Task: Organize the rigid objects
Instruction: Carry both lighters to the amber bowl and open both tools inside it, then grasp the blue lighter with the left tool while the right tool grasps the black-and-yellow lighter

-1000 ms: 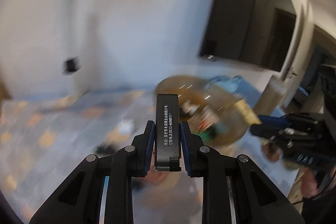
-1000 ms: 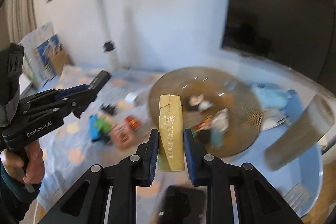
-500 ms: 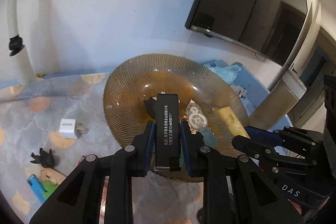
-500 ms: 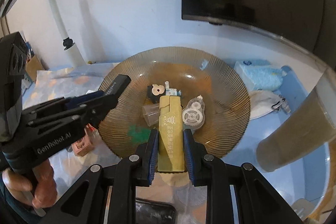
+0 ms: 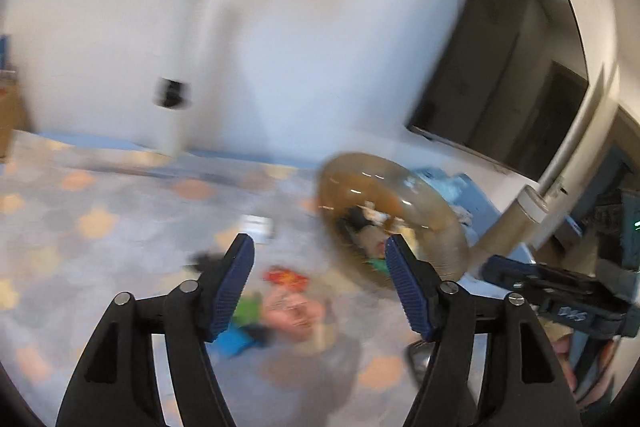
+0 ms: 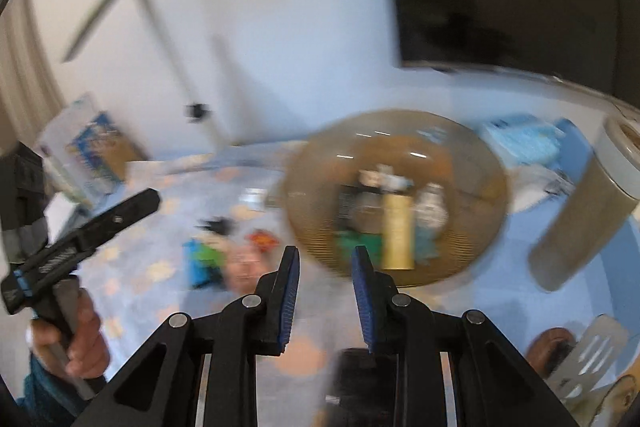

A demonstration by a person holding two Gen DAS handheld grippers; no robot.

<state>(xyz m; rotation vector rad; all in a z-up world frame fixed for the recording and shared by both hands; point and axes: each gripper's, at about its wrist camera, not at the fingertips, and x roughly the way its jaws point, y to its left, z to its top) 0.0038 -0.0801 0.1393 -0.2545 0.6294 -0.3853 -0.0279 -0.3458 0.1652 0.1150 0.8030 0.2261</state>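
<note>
Beyond the parted right claw (image 6: 326, 261), yellow bar (image 6: 397, 233) lies in bowl (image 6: 312, 187).

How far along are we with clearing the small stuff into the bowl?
Partly done. The amber bowl already holds several pieces, including a yellow bar. Nothing is in hand: the left tool and right tool are both open and empty. Left on the patterned cloth: a blurred cluster of small items, including a green and blue piece, a pinkish one, a red one and a white block.
</note>
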